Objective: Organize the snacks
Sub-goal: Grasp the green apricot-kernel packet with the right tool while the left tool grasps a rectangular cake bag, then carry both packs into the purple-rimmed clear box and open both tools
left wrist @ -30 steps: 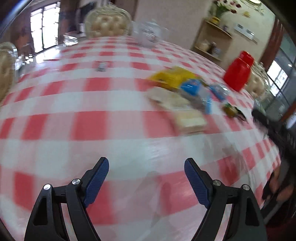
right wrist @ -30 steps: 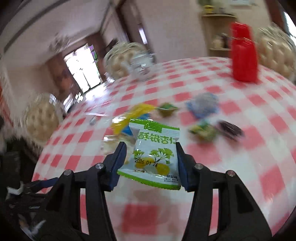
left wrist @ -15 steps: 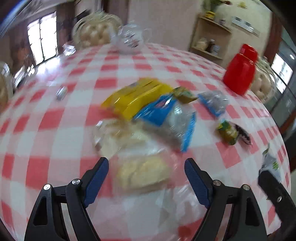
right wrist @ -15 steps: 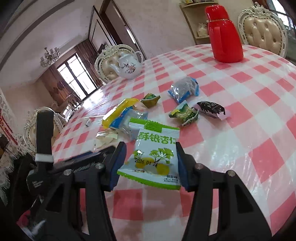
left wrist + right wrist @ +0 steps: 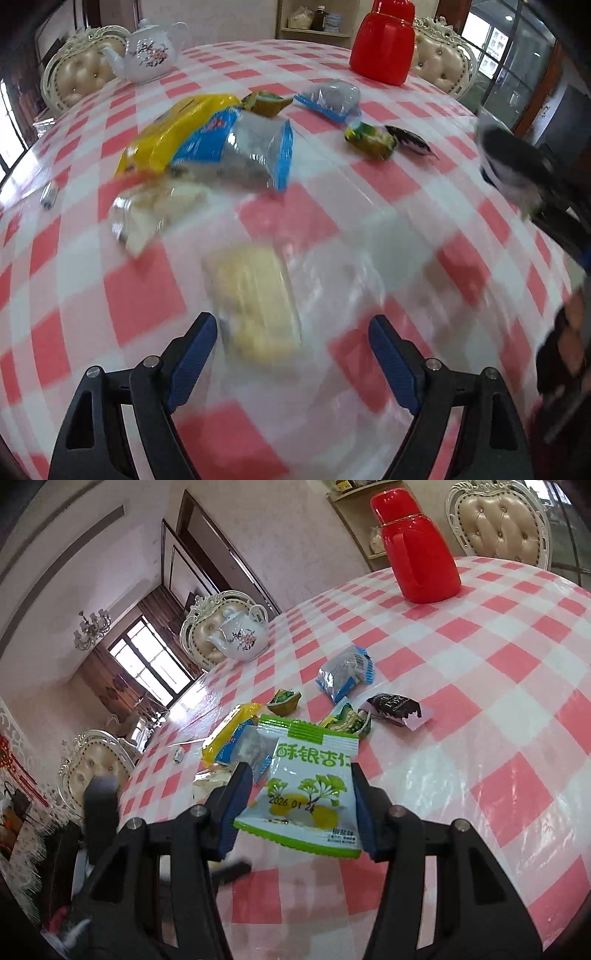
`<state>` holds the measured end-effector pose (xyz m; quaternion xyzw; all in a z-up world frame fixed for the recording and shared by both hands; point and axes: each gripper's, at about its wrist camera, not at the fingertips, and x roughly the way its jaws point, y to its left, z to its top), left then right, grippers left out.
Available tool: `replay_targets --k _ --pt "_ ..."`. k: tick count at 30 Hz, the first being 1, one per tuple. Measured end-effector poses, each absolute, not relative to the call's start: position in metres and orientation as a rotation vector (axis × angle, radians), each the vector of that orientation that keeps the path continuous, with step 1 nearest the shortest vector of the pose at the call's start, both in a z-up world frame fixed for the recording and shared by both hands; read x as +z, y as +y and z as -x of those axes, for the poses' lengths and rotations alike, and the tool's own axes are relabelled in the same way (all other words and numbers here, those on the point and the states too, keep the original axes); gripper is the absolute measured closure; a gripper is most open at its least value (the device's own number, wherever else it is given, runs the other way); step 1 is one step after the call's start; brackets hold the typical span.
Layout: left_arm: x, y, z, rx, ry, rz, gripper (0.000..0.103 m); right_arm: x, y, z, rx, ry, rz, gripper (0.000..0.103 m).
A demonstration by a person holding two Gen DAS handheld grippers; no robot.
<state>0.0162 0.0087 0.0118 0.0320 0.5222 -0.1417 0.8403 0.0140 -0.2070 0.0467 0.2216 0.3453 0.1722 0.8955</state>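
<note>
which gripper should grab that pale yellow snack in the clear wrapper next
Left. The left gripper is open, with the pale yellow snack lying just ahead between its fingers. The right gripper is shut on the green and white packet.

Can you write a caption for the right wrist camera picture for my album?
Right gripper holding a green-and-white snack packet above the checked table.

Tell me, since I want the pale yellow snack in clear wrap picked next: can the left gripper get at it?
Probably yes. The left gripper is open, and the pale yellow snack lies just ahead, nearer the left finger, with nothing on it. The view is blurred, so alignment is uncertain.
</note>
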Motion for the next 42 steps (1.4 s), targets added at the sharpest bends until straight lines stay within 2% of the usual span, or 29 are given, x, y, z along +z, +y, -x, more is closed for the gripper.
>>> replay_targets --k 7,8,9,10,15,19,25,42 --pt "0.011 0.010 -0.029 -0.194 1.064 -0.035 0.018 0.047 -0.202 -0.013 0.362 0.708 -0.432 0.047" --pt "0.011 0.008 -0.030 -0.190 1.048 -0.036 0.024 0.046 -0.202 -0.013 0.361 0.711 -0.432 0.047" --pt "0.011 0.006 -0.028 -0.169 1.030 -0.059 0.035 0.045 -0.202 -0.014 0.360 0.718 -0.434 0.047" --pt "0.012 0.002 -0.025 -0.145 1.007 -0.098 0.067 0.043 -0.203 -0.015 0.361 0.724 -0.435 0.047" --pt "0.023 -0.006 0.005 -0.136 0.947 -0.117 0.068 0.040 -0.199 -0.017 0.372 0.738 -0.420 0.047" --pt "0.033 0.016 0.033 -0.053 0.912 -0.044 0.068 0.039 -0.192 -0.016 0.399 0.745 -0.395 0.047" --pt "0.045 0.042 0.074 0.061 0.861 -0.076 0.068 0.036 -0.166 -0.011 0.472 0.757 -0.318 0.047" --pt "0.028 0.114 0.159 0.144 0.888 -0.009 0.068 0.027 -0.079 0.059 0.665 0.783 -0.154 0.047"
